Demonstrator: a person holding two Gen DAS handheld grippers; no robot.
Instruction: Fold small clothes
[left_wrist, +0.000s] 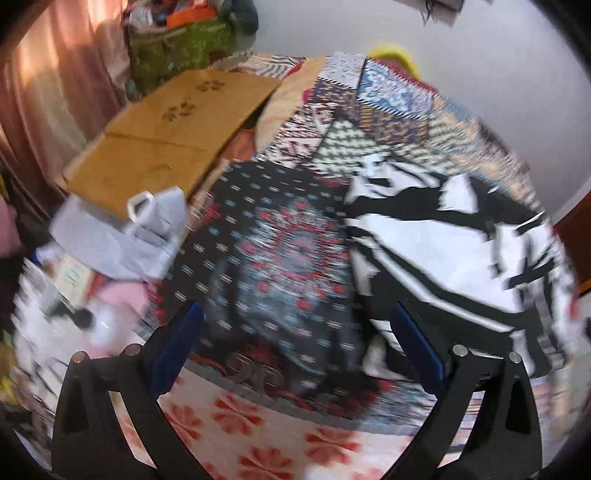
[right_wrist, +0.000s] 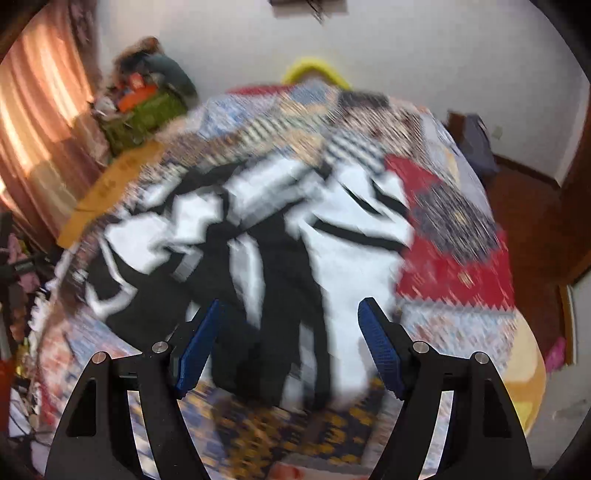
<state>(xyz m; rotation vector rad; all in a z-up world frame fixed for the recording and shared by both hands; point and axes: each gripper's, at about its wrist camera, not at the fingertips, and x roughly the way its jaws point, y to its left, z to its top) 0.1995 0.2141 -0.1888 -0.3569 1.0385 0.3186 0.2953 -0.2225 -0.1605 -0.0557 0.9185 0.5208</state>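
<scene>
So progress-wise, I'd say this is pretty early on, or in between pieces. The black-and-white garment (right_wrist: 258, 236) is lying on the bed, on top of the patchwork quilt (right_wrist: 458, 266), and it looks rumpled and spread out, not folded at all. No clean edges, no neat rectangle; the fabric is bunched with creases running every which way. Both views are badly smeared with blur, so I can't tell what kind of garment it is.

The right tongs (right_wrist: 288, 347) are spread wide with nothing between the pads; the cloth shows just beyond and below them, but they aren't pinching it. The left tongs (left_wrist: 295, 339) are also wide apart and empty. In the left view they look over a dark patterned patch of bedding, with the striped garment (left_wrist: 443, 240) off to the right.

Far left there's a flat cardboard sheet (left_wrist: 173, 136) and a pale bag (left_wrist: 147, 229) near it, with clutter beyond.

I see no folded stack anywhere, so basically all the folding of this piece is still to do: flatten it, then grab an edge.
</scene>
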